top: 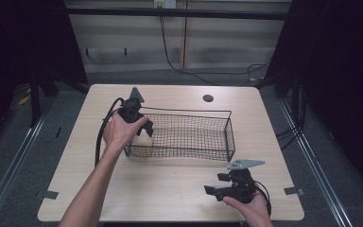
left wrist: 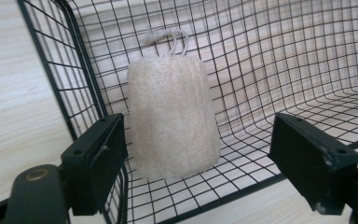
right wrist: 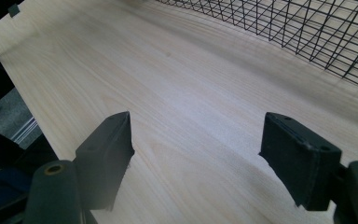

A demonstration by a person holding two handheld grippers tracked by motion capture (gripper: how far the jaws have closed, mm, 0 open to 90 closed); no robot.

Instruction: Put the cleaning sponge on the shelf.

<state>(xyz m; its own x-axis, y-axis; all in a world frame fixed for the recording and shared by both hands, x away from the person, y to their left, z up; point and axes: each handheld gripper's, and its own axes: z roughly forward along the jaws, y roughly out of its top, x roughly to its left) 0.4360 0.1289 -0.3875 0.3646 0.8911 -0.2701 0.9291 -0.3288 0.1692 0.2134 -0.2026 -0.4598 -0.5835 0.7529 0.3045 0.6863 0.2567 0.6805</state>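
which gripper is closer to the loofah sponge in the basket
Left. The left gripper sits at the wire basket's left end, jaws open around the loofah sponge. The right gripper is out over bare table, near the front edge.

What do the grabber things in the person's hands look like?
Each hand-held gripper is black. The left hand-held gripper and right hand-held gripper each have two flat, blocky jaws, a grey three-cornered plate on top and a black cable trailing behind. Both forearms are bare, with no sleeves in view.

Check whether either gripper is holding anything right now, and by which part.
Nothing is held. The left gripper has its jaws open around the loofah sponge in the wire basket; the right gripper is open over the table.
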